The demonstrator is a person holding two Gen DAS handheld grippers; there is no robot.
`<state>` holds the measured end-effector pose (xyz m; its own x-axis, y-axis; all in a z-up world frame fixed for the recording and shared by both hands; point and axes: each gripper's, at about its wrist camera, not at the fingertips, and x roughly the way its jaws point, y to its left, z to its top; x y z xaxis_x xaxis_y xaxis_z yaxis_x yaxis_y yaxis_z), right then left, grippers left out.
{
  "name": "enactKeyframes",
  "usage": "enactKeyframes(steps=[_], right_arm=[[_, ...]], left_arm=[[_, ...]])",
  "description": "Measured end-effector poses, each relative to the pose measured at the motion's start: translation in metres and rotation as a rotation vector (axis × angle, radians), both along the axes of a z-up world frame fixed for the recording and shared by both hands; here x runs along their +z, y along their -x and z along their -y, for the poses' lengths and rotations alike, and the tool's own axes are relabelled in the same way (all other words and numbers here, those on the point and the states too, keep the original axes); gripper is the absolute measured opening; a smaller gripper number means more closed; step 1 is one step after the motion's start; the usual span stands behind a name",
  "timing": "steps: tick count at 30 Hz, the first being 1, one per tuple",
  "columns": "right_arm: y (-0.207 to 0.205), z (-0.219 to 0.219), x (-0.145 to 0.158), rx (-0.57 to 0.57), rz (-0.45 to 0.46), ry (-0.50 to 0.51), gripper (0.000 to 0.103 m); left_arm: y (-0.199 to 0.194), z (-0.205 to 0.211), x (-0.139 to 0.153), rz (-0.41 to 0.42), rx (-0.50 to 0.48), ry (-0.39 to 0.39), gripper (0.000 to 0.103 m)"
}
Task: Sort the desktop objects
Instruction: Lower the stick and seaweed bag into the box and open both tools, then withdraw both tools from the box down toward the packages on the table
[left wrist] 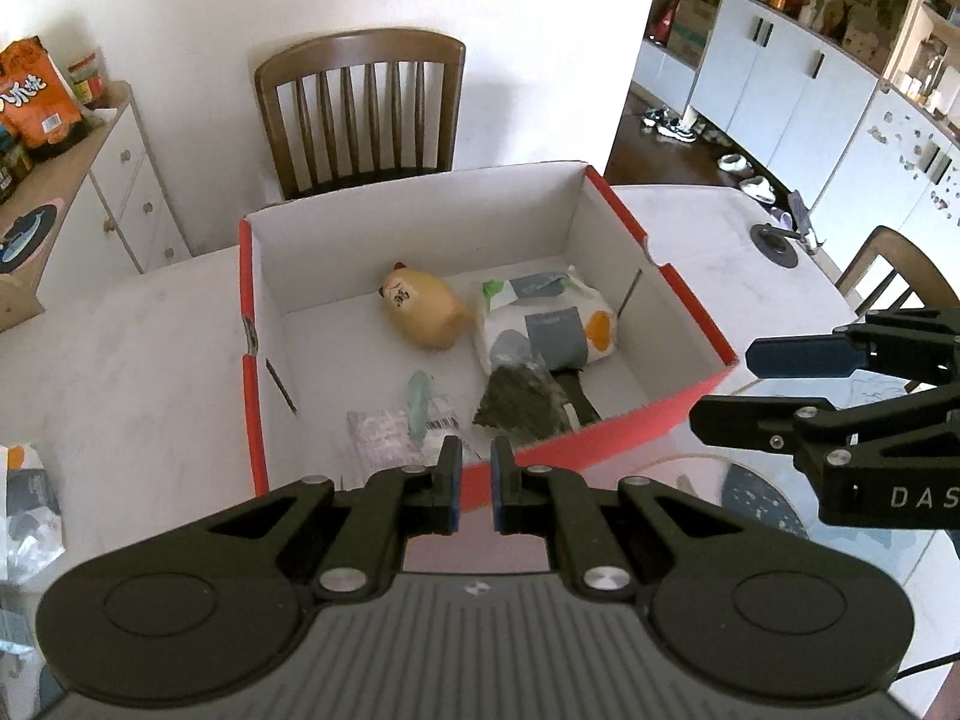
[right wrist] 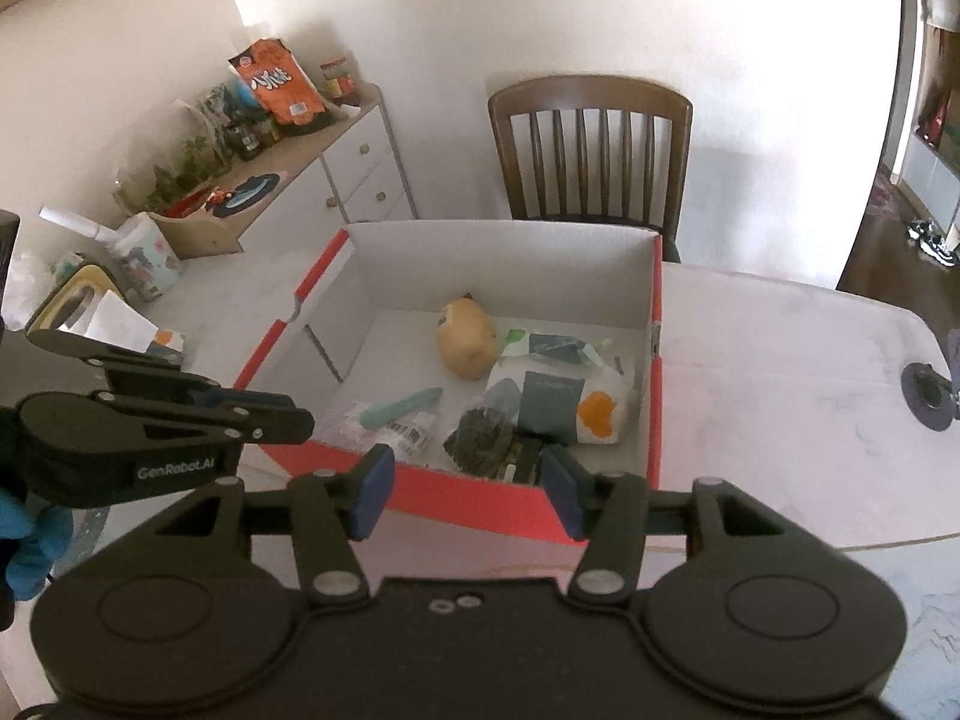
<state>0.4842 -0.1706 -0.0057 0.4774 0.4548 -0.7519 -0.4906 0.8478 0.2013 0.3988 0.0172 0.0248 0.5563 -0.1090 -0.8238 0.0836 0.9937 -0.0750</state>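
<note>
A red box with white inside [left wrist: 678,294] [right wrist: 480,507] stands on the white table. In it lie a yellow toy figure [left wrist: 426,315] [right wrist: 468,339], a tissue pack [left wrist: 546,318] [right wrist: 564,396], a dark green packet [left wrist: 519,402] [right wrist: 480,432] and a clear bag with a mint green stick [left wrist: 414,420] [right wrist: 399,411]. My left gripper [left wrist: 476,483] hovers at the box's near wall, its jaws nearly together with a narrow gap and nothing between them. My right gripper [right wrist: 465,495] is open and empty just before the near wall.
A wooden chair [left wrist: 360,114] [right wrist: 591,150] stands behind the table. A sideboard with snack bags and jars [left wrist: 42,102] [right wrist: 270,102] is at the left. A tissue pack [left wrist: 24,504] lies on the table at the left. A black round stand [right wrist: 927,396] sits at the right.
</note>
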Motion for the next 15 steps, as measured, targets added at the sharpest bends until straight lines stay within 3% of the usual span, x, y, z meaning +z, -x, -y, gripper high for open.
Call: enactKeyframes(steps=[15], right_arm=[[0.061, 0.017, 0.003, 0.014, 0.012, -0.002, 0.057]], left_arm=[[0.067, -0.006, 0.005, 0.040, 0.002, 0.033, 0.008]])
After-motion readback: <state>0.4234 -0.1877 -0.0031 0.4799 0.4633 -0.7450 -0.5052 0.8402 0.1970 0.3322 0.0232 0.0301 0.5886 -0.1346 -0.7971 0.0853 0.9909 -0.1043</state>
